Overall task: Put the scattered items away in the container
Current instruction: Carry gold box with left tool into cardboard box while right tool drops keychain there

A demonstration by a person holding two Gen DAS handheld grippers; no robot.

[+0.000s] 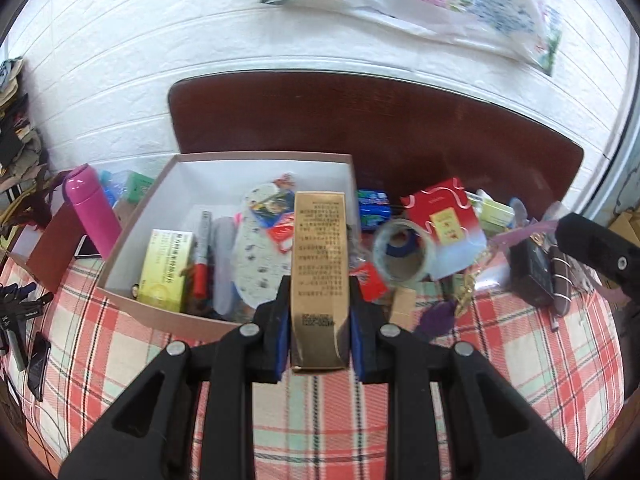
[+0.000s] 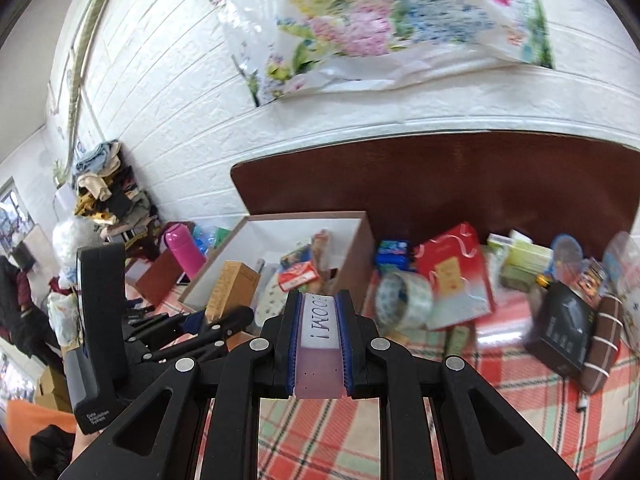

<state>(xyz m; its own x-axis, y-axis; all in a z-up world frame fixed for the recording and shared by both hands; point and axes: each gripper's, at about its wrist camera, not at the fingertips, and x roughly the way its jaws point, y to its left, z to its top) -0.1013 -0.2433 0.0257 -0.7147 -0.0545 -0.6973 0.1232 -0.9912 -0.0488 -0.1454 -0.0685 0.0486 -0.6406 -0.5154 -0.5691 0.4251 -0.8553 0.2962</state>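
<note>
Behind, a white brick wall (image 1: 120, 80) backs the plaid tablecloth (image 1: 304, 420).

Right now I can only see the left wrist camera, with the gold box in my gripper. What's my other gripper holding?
Observer: The right gripper is shut on a pale pink strip with a white label.
Operator: Is it over the box yet?
Observer: It seems not; the cardboard box lies ahead of its fingertips.
Operator: Anything next to my left gripper?
Observer: A tall black unit with small white lettering stands just behind the left gripper and its gold box.
</note>
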